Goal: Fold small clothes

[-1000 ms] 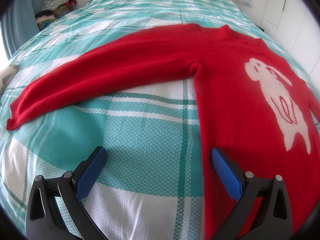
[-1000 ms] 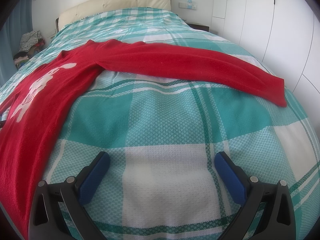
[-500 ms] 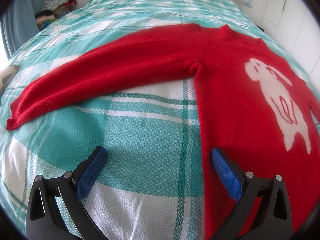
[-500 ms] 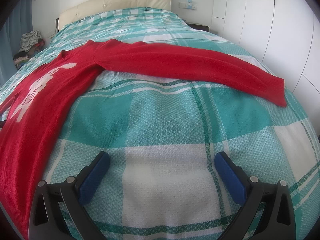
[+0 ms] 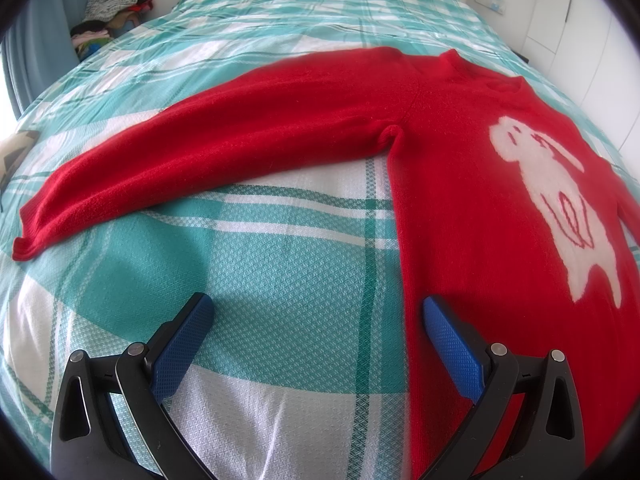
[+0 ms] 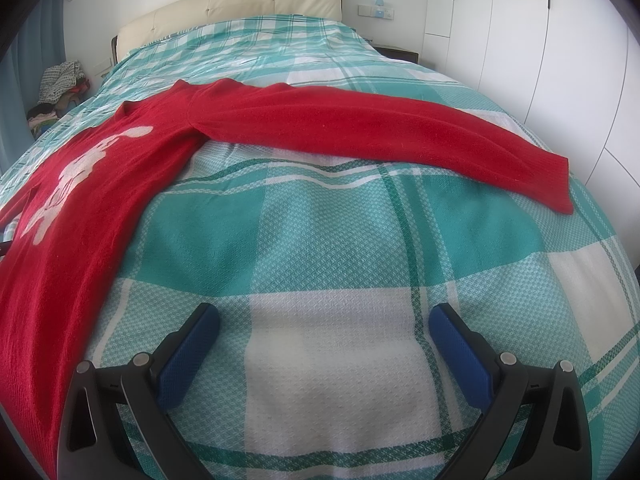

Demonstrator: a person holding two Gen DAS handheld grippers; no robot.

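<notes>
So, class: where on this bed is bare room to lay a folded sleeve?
Bare bedspread lies between each outstretched sleeve and the near edge, and beyond the red sweater toward the headboard. The middle is covered.

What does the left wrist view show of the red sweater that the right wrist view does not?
Only the left wrist view shows one long sleeve's cuff, lying flat at the left. Only the right wrist view shows the other sleeve's cuff near the bed's right edge, plus the cream padded headboard. Both show the red knitted sweater with its white animal figure on the teal checked bedspread, and open jaws.
</notes>
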